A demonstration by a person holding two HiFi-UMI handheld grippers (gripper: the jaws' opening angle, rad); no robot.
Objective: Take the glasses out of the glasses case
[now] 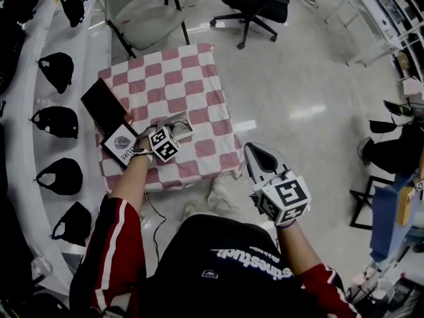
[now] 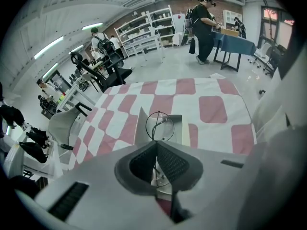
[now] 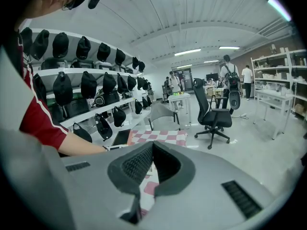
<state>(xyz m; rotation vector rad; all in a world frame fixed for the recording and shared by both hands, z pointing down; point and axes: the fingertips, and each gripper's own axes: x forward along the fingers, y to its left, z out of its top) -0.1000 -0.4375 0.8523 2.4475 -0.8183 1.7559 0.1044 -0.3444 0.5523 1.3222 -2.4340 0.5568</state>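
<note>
Head view: the left gripper (image 1: 164,130) reaches over the checkered table (image 1: 192,78), its tip at the open grey glasses case (image 1: 183,126) near the table's 7 o'clock corner. The right gripper (image 1: 262,155) hangs off the table over the floor, at about 4 o'clock from the case and well apart from it.

Left gripper view: the left gripper (image 2: 156,150) has its jaws pressed together on the thin wire glasses (image 2: 163,121). One round lens shows at 12 o'clock above the jaws, over the glasses case (image 2: 143,128). The grasp looks made, but the glasses seem not yet clear of the case, so the lift-out remains.

Right gripper view: the right gripper (image 3: 152,152) has its jaws closed with nothing between them. It is aimed toward the table (image 3: 165,137) and takes no part.
</note>
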